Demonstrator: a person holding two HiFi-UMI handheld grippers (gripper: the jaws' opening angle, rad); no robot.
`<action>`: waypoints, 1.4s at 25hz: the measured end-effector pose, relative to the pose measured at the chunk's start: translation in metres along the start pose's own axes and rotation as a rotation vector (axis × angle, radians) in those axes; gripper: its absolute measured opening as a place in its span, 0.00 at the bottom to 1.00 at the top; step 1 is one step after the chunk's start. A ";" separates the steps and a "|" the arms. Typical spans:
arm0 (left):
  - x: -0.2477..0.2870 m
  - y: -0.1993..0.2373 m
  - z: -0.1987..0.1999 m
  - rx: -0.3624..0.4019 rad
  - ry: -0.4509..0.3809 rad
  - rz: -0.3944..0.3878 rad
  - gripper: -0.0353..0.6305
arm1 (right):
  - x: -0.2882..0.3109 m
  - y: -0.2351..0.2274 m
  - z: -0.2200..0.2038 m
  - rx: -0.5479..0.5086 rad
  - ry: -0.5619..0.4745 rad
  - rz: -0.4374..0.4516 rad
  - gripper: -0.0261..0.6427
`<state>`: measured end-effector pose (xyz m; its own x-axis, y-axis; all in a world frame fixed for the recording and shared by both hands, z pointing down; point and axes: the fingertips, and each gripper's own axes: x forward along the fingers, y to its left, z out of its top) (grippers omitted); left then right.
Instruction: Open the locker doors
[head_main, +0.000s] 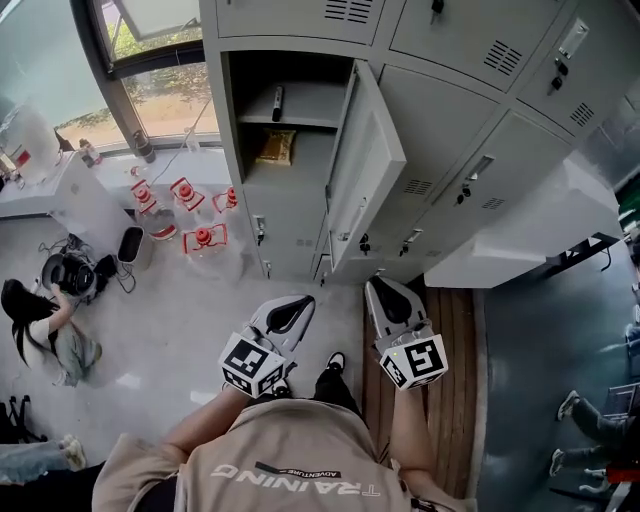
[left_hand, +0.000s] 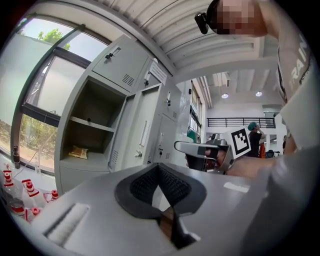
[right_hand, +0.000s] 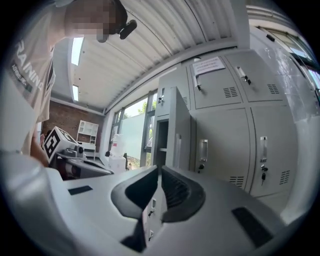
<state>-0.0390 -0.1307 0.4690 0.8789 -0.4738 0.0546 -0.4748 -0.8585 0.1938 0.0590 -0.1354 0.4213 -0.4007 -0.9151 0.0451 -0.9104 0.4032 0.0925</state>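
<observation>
The grey locker (head_main: 300, 175) stands open with its door (head_main: 366, 160) swung out to the right, and a yellow packet (head_main: 276, 147) lies inside it (the lockers (head_main: 470, 150) to its right are shut). The left gripper (head_main: 293, 303) and the right gripper (head_main: 384, 290) both hang in front of the open locker, well apart from it. Each has its jaws pressed together with nothing in between.

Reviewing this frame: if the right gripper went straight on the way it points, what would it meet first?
Probably the open locker door: its free edge stands dead ahead of the right gripper, nothing between. Depth is unclear; it could slip left into the open compartment instead.
</observation>
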 end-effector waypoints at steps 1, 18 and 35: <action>0.003 -0.005 -0.002 0.003 0.007 -0.007 0.06 | -0.001 -0.007 -0.002 0.008 -0.001 -0.001 0.08; 0.158 -0.039 -0.012 -0.008 0.030 0.195 0.06 | 0.121 -0.177 0.006 0.036 -0.123 0.278 0.12; 0.162 -0.022 0.000 0.040 0.001 0.294 0.06 | 0.236 -0.184 0.013 -0.030 -0.035 0.102 0.14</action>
<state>0.1139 -0.1887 0.4733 0.7035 -0.7032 0.1034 -0.7104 -0.6915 0.1305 0.1312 -0.4254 0.4021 -0.4952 -0.8685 0.0210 -0.8614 0.4940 0.1185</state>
